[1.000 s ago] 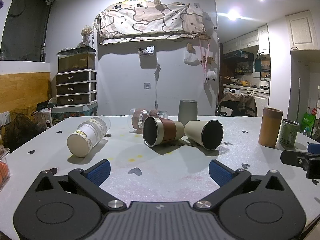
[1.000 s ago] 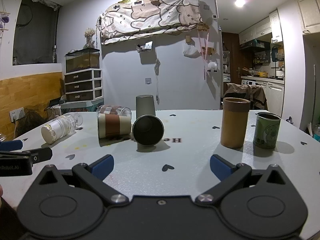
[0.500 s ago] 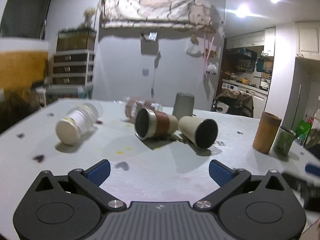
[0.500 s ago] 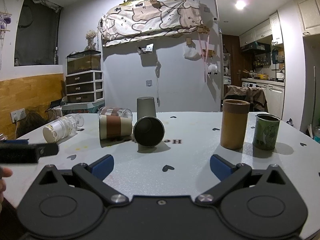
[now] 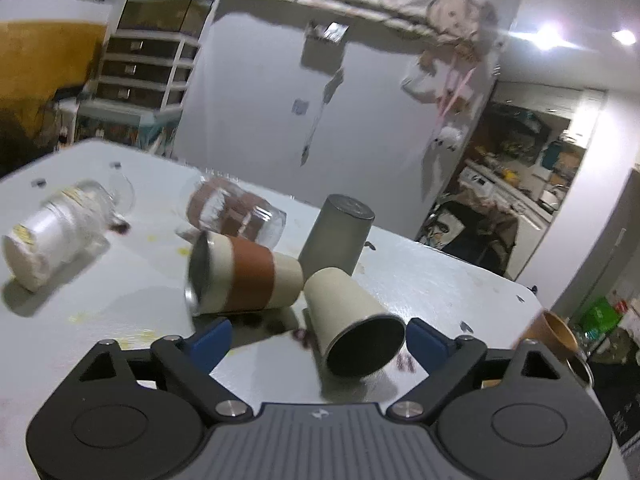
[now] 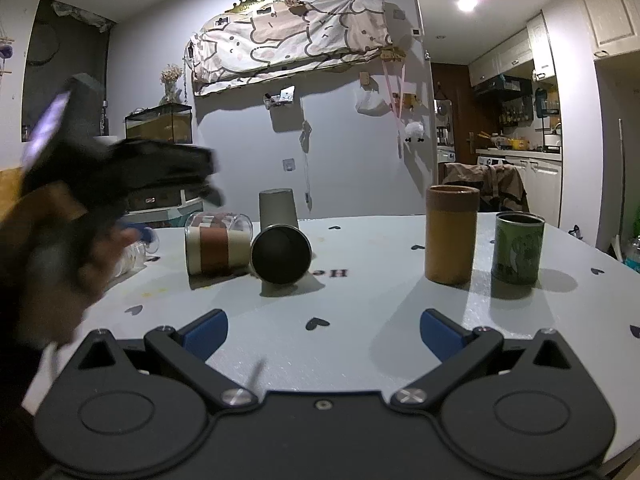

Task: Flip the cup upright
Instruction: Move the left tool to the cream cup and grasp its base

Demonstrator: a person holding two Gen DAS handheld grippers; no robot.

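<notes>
Left wrist view: the worktop fills the frame, tilted, and the beige cup lies on its side just right of the banded cup. Its long axis runs toward the camera, dark mouth first. The left hand-held gripper, spread wide and empty, has that mouth between its tips. The right hand-held gripper, also spread, sits well back, so the left looks nearer.

Beige cup, brown-banded cream cup, grey cup, blue-padded claws.
</notes>
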